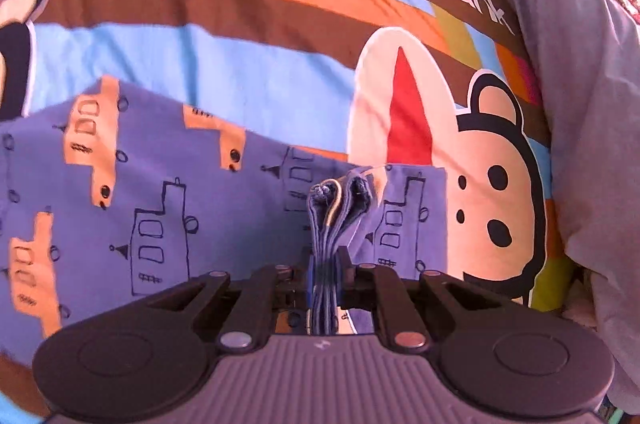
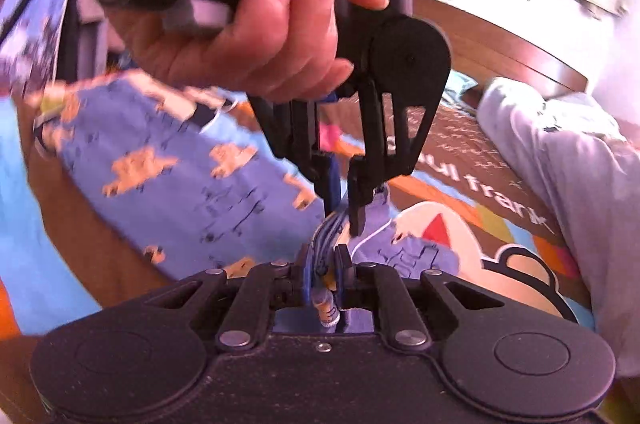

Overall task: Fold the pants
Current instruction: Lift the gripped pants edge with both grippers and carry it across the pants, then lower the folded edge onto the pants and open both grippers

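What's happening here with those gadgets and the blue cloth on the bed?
A person is folding purple-blue printed pants on a colourful striped cartoon bedsheet. Each hand holds a black two-finger gripper. The left gripper and the right gripper are both clamped on bunched layers of the fabric, close together, with the person's left hand visible. The rest of the pants lies spread across the sheet.

A bunched edge of the blue printed pants (image 2: 192,176) is clamped between the pads of the right tool (image 2: 323,266) at the bottom of the view. Just above, the same bunch is pinched by the left tool (image 2: 345,210), which is held in a hand (image 2: 256,40) and pointed steeply down. The pants are spread over a striped cartoon bedspread (image 2: 476,192) (lettering is printed on it). A grey cloth (image 2: 576,160) is seen at the right.
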